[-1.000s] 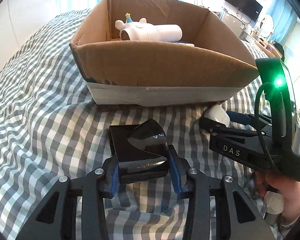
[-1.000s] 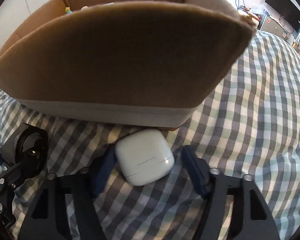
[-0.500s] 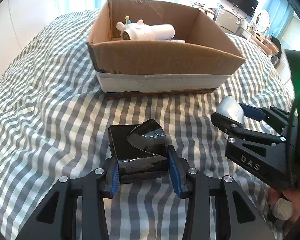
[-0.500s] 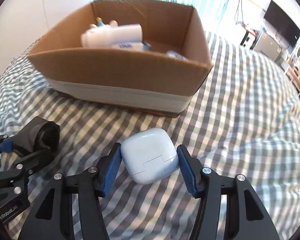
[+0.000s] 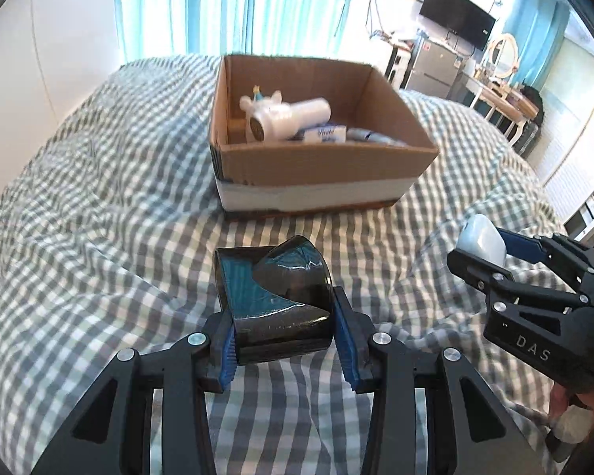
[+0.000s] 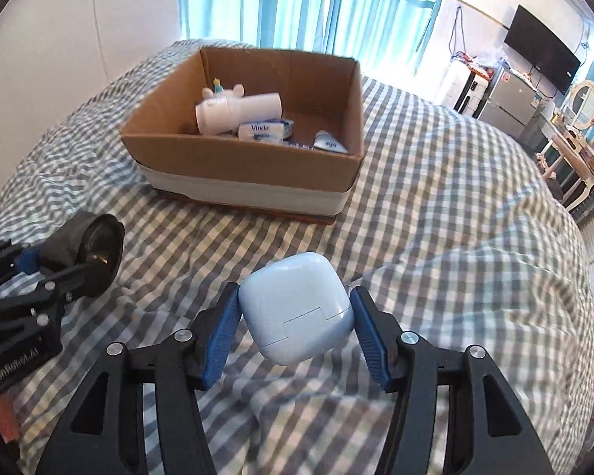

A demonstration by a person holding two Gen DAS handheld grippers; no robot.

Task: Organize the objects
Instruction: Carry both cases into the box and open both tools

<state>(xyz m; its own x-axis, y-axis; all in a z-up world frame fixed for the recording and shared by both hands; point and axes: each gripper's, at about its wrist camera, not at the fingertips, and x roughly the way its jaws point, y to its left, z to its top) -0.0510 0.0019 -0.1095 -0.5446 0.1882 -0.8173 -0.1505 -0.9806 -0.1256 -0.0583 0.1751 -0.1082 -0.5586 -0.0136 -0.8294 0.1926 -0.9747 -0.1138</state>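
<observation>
My left gripper point(image 5: 283, 336) is shut on a glossy black nozzle-shaped piece point(image 5: 275, 297), held above the checked bedspread. My right gripper point(image 6: 295, 328) is shut on a pale blue earbud case point(image 6: 297, 306), also lifted off the bed. Each gripper shows in the other's view: the right gripper point(image 5: 485, 241) with the case at the right, the left gripper point(image 6: 71, 253) with the black piece at the left. An open cardboard box point(image 5: 316, 158) point(image 6: 241, 166) stands ahead on the bed, beyond both grippers.
Inside the box lie a white unicorn-shaped appliance point(image 6: 233, 109), a blue tissue pack point(image 6: 265, 130) and a small tube point(image 6: 328, 143). The checked bedspread point(image 5: 99, 206) surrounds the box. A wall is at left, curtains behind, furniture and a wall-mounted screen point(image 6: 542, 53) at right.
Both grippers have risen and drawn back from the box with their objects held. The box now looks smaller and farther, and its inside is in view.
</observation>
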